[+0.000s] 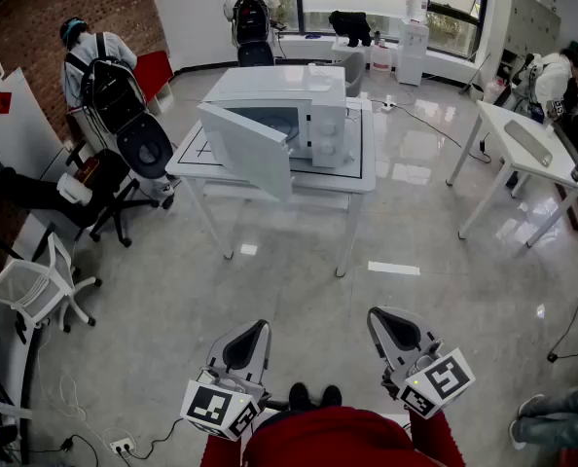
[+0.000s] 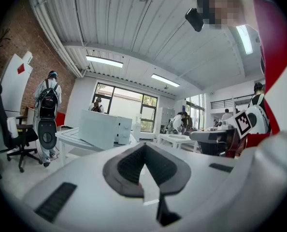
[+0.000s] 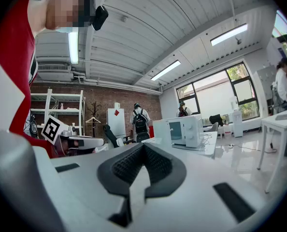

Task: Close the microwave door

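A white tabletop (image 1: 367, 144) stands on four legs on the glossy grey floor (image 1: 299, 290), at 12 o'clock in the head view. Thin black lines (image 1: 360, 171) mark a rectangle on it. Inside that rectangle sits a white microwave (image 1: 299, 100), its door (image 1: 245, 149) swung open toward 7 o'clock, past the tabletop's edge.

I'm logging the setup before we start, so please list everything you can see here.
centre table: one, white, mid-room
side table: one, white, right
microwave: one, white, door open, on centre table
office chair: one, black, left
mesh chair: one, white, lower left
water dispenser: one, white, by far windows
bystanders: at least three, room's edges
left gripper: one, white, shut, empty, bottom
right gripper: one, white, shut, empty, bottom
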